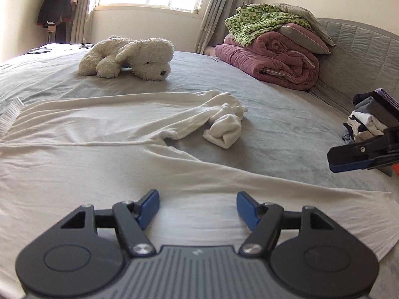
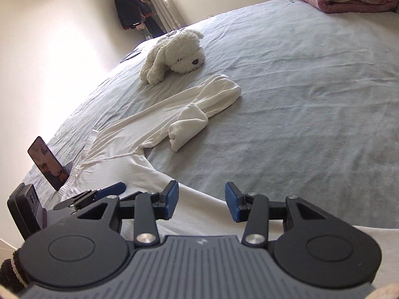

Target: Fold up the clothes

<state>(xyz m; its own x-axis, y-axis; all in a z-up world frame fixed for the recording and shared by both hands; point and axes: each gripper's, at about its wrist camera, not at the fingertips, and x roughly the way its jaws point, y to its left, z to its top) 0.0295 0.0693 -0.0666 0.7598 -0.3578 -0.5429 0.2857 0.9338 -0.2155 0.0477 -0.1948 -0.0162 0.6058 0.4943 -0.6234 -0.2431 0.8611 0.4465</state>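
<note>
On the grey bed (image 1: 286, 129), seen from the left wrist, a pair of white leggings (image 1: 104, 134) lies spread flat, its ribbed waistband at the far left and its two legs running right. The far leg ends in a bunched, rolled cuff (image 1: 224, 129), so it probably needs straightening before any fold. The left gripper (image 1: 198, 208) hovers over the near leg with its jaws spread and nothing between them, the cloth lying untouched below. At the right edge the right gripper (image 1: 349, 158) pokes in from the side. A stuffed dog (image 1: 129, 58) lies beyond the leggings, folded quilts (image 1: 269, 52) are stacked at the far right, and a small pile of folded clothes (image 1: 371, 119) sits at the right, likely finished pieces kept out of the way.

From the right wrist, the right gripper (image 2: 202, 200) is also spread and empty, above the near leg's edge. The leggings (image 2: 139, 134) stretch away toward the dog (image 2: 174, 54). A phone (image 2: 48, 162) stands propped at the left, near the waistband, and the left gripper (image 2: 99, 193) shows beside it, low over the cloth.
</note>
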